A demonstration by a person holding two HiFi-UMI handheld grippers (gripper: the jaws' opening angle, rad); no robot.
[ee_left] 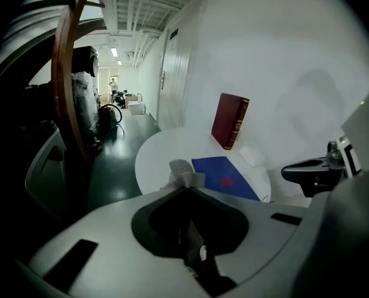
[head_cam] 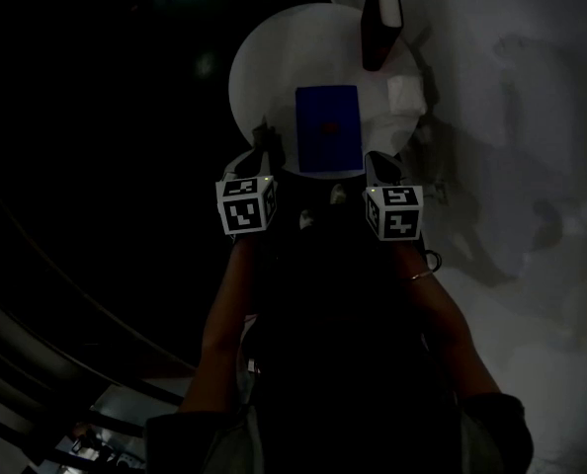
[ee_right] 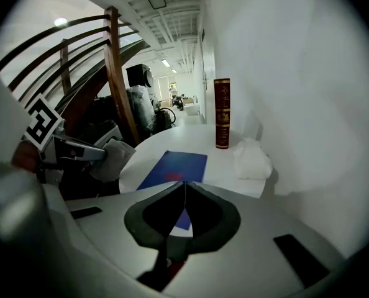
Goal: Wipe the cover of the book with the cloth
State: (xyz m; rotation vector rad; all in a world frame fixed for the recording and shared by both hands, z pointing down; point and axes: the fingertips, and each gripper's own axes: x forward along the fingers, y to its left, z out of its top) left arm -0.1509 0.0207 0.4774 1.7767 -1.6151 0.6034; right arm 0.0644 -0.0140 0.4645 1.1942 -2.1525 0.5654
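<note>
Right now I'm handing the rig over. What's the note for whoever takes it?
Left claw: shut on the cloth, near the round table's front edge, not touching a book.
Right claw: shut, empty.
Blue book lies flat mid-table; red book stands upright behind it; white wad lies to the right.
Done: cloth gripped.
Left: put the cloth on the blue cover and wipe.

My blue book [head_cam: 328,128], red mark mid-cover, lies flat at the table [head_cam: 274,57] near edge. The cloth [ee_left: 183,174], grey I think, sits pinched in my left gripper [ee_left: 186,192].
</note>
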